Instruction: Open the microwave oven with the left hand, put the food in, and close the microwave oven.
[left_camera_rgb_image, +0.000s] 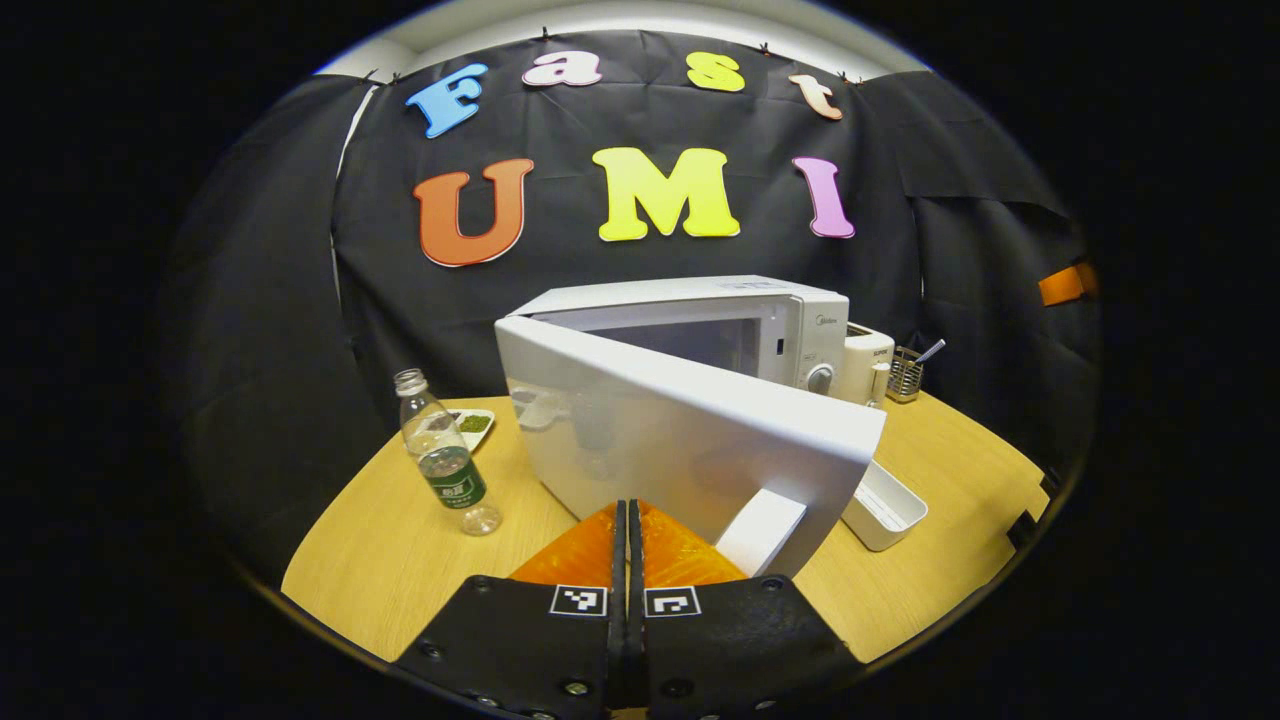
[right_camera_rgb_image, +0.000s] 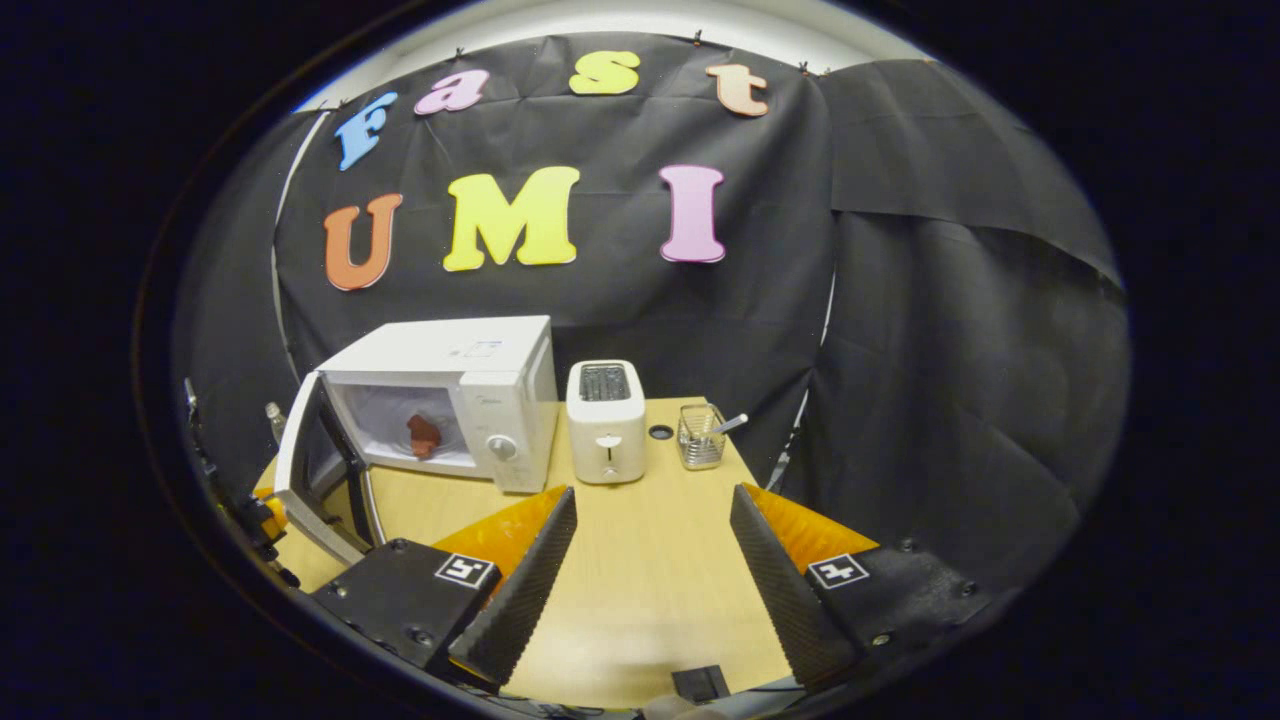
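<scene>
The white microwave oven (right_camera_rgb_image: 450, 400) stands at the far left of the wooden table (right_camera_rgb_image: 640, 570), its door (left_camera_rgb_image: 690, 440) swung partway open, and the reddish-brown piece of food (right_camera_rgb_image: 424, 435) already lies inside the cavity. The left gripper (left_camera_rgb_image: 627, 520), fingers pressed together on nothing, sits just behind the door's outer face, seemingly to push it closed. The right gripper (right_camera_rgb_image: 652, 535) hangs spread and empty over bare tabletop. Far right, a wire mesh caddy (right_camera_rgb_image: 700, 436) holds a utensil beside a white toaster (right_camera_rgb_image: 605, 420).

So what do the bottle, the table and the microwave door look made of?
Bottle: clear, glossy plastic by the look; see-through wall, green label. Table: pale matte wood or laminate, with faint grain lines. Microwave door: smooth white shell, likely painted metal or plastic; soft reflections.
</scene>
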